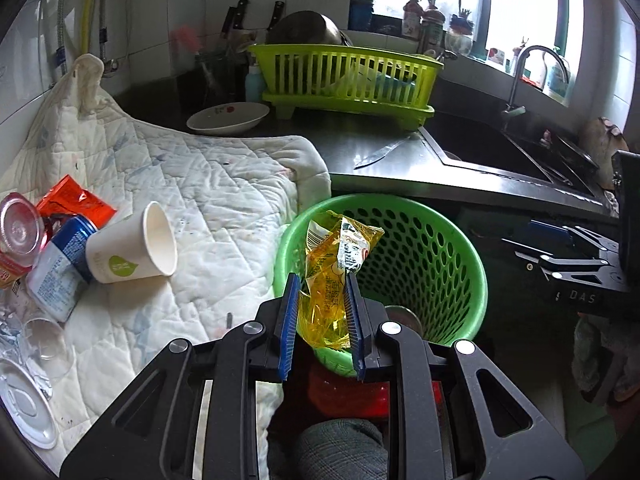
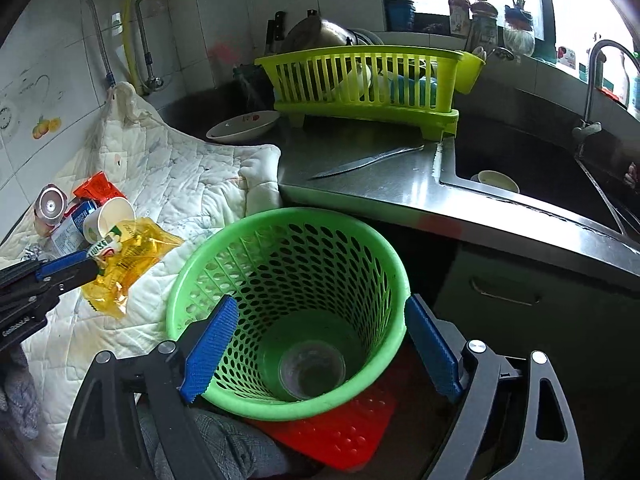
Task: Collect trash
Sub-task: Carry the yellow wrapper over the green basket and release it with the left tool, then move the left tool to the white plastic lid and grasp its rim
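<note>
The left gripper (image 1: pixel 323 312) has its jaws clamped on a crinkled yellow plastic wrapper (image 1: pixel 334 276), held beside the round green perforated plastic basket (image 2: pixel 394 280). The right gripper (image 2: pixel 320 344) hangs over that basket, jaws wide apart and empty, a clear plastic cup (image 2: pixel 312 370) lying at the bottom.

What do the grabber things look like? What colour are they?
Both the left gripper and the right gripper have black metal frames with cut-out holes, shiny silver bolts and two ribbed blue pads on the fingers. The right gripper's side carries white lettering.
</note>
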